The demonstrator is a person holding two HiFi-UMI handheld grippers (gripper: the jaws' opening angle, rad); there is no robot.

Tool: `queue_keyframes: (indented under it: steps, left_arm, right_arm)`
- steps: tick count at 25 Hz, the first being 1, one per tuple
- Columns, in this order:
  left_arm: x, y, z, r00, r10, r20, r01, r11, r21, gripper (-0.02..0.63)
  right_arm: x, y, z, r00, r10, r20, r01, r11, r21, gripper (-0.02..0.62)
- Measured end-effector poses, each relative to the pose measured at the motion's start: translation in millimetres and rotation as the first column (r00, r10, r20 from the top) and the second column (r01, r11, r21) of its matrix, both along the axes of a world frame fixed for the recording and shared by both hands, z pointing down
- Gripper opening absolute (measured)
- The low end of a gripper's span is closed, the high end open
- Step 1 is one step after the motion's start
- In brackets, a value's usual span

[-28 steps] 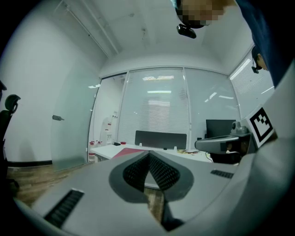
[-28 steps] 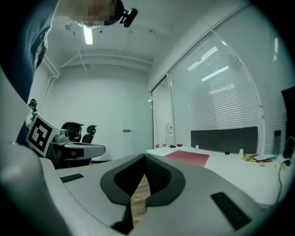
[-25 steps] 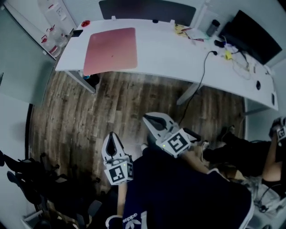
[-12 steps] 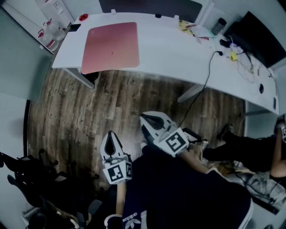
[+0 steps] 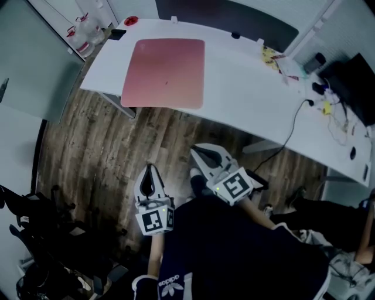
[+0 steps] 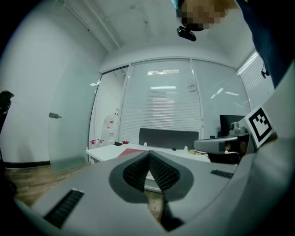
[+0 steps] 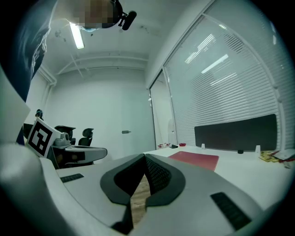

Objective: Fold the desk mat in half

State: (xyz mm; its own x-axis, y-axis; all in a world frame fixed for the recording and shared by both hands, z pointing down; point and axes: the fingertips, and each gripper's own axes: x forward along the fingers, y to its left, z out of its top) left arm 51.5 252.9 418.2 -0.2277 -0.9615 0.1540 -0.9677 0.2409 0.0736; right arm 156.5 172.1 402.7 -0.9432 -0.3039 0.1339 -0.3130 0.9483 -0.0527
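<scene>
Currently nothing folded: desk mat (image 5: 166, 73) flat on desk (image 5: 252, 102); left gripper (image 5: 150, 170), right gripper (image 5: 197, 152) pressed together, empty, well short of it.

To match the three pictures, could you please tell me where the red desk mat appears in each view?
Head view: desk mat lies flat, upper centre-left, on the white desk.
Left gripper view: thin red strip just below centre.
Right gripper view: below and right of centre.
Shared landmark: the dark panel along the desk's far edge.
</scene>
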Motion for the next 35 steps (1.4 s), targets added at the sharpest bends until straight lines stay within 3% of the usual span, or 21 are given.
queue_keyframes:
  steps: [7, 13, 18, 22, 35]
  left_arm:
    - [-13, -51, -2, 0.999, -0.032, -0.005, 0.032, 0.999, -0.009, 0.003]
    - [-9, -81, -3, 0.999, -0.014, 0.032, 0.015, 1.000, -0.002, 0.003]
    - [-22, -86, -6, 0.998, -0.055, 0.031, 0.055, 0.998, -0.002, 0.003]
    - [-26, -94, -10, 0.998, -0.040, 0.050, 0.038, 0.999, 0.030, 0.003]
    - [-75, -128, 2, 0.999, -0.022, 0.029, 0.022, 1.000, 0.004, 0.003]
  right_arm:
    - [-11, -47, 10, 0.999, -0.040, -0.026, 0.039, 0.999, -0.018, 0.003]
    - [-4, -84, 24, 0.998, -0.015, -0.061, 0.013, 0.999, -0.033, 0.003]
    - [-5, -97, 30, 0.998, -0.002, -0.066, -0.001, 0.999, -0.045, 0.003]
    - [-11, -101, 32, 0.997, -0.017, -0.077, 0.013, 0.999, -0.048, 0.003]
    - [-49, -132, 34, 0.996, 0.047, -0.074, -0.051, 0.997, -0.052, 0.003]
